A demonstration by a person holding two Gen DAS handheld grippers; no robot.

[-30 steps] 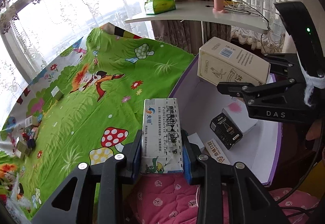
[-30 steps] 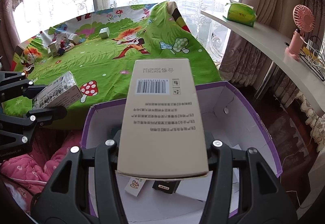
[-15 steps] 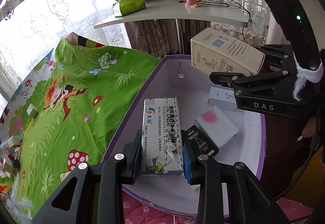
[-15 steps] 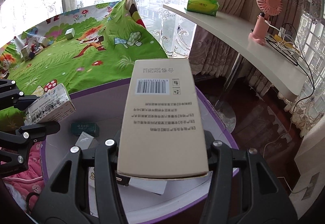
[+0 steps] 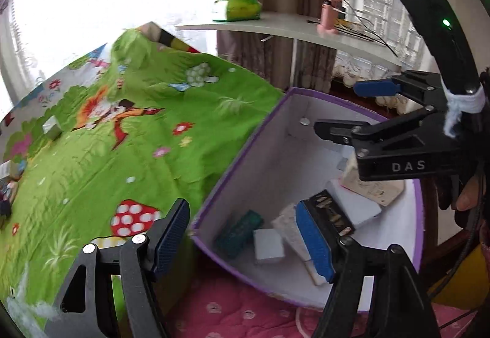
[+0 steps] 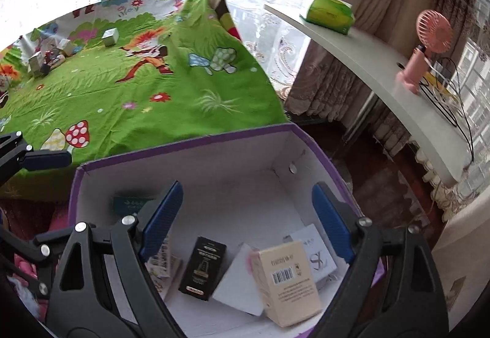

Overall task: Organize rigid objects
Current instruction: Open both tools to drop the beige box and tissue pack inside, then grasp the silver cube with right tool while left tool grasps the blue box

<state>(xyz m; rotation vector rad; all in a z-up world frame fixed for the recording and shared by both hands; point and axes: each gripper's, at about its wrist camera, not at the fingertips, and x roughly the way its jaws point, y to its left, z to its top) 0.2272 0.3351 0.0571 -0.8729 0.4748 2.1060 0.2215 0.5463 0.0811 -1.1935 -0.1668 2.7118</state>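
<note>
Beside green bedding (image 6: 128,99), both the left gripper (image 5: 245,241) and right gripper (image 6: 245,221) are opening, empty, over the purple box (image 6: 183,145) of cartons.

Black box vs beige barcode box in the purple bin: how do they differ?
The black box is dark with gold print; the beige barcode box is pale with a barcode on top. The beige one looks larger and leans on the white boxes; the black one looks closer to flat. Both are rectangular cartons inside the purple bin.

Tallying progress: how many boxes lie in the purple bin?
7: green box, small white box, printed carton, black box, big white box, beige carton, lettered white carton, left to right; others may hide.
</note>
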